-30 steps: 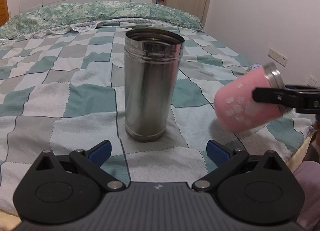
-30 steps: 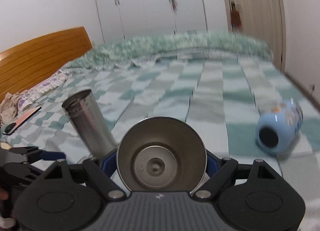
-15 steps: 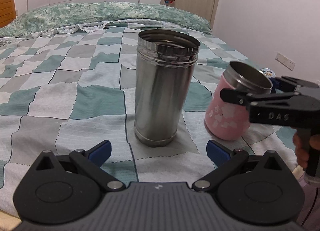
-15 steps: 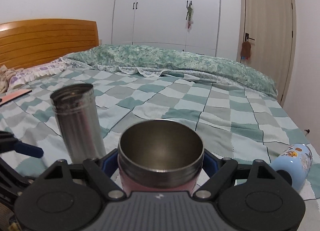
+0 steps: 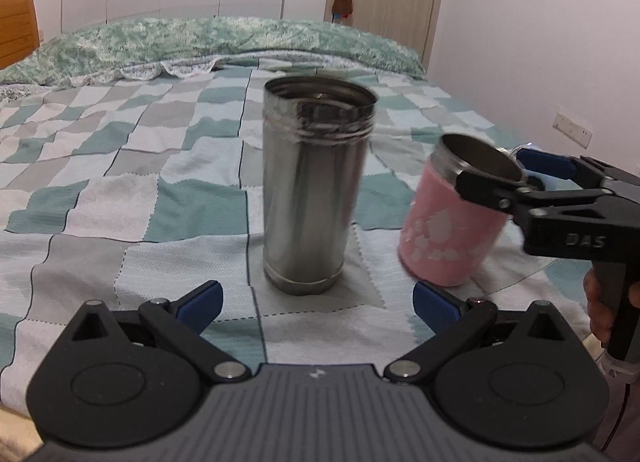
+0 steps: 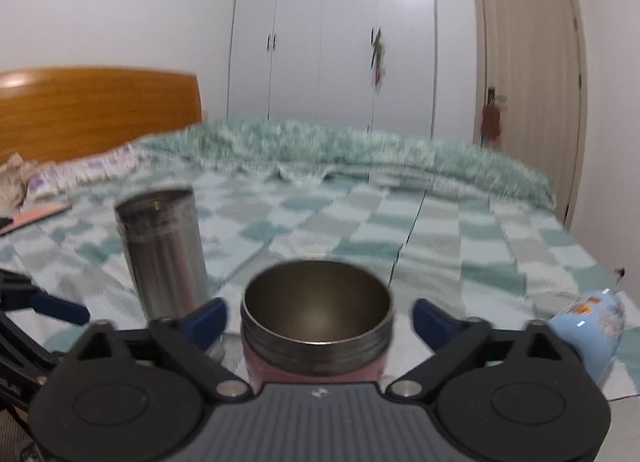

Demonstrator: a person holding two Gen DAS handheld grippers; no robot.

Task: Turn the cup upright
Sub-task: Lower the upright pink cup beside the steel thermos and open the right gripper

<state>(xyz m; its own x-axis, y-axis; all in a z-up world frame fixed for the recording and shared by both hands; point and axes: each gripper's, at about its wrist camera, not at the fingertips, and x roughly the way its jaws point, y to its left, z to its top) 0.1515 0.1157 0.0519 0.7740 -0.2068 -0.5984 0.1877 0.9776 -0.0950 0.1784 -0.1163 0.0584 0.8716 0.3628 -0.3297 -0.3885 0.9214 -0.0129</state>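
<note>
A pink cup (image 5: 448, 238) with a steel rim stands on the checked bedspread, mouth up, tilted slightly. In the right wrist view the pink cup (image 6: 316, 326) sits between the fingers of my right gripper (image 6: 318, 312), whose jaws stand open with gaps on both sides of the rim. The right gripper also shows in the left wrist view (image 5: 520, 176), around the cup's rim. My left gripper (image 5: 316, 298) is open and empty, just in front of a tall steel cup (image 5: 314, 190) that stands upright.
The steel cup also shows in the right wrist view (image 6: 164, 250), left of the pink cup. A light blue cup (image 6: 588, 326) lies on its side near the bed's right edge. A folded green quilt (image 5: 200, 42) lies across the far end, by a wooden headboard (image 6: 96, 110).
The right gripper turned the pink cup from lying tilted to mouth up, set it on the bedspread, and then opened its jaws. The left gripper stayed open and edged a little closer.
</note>
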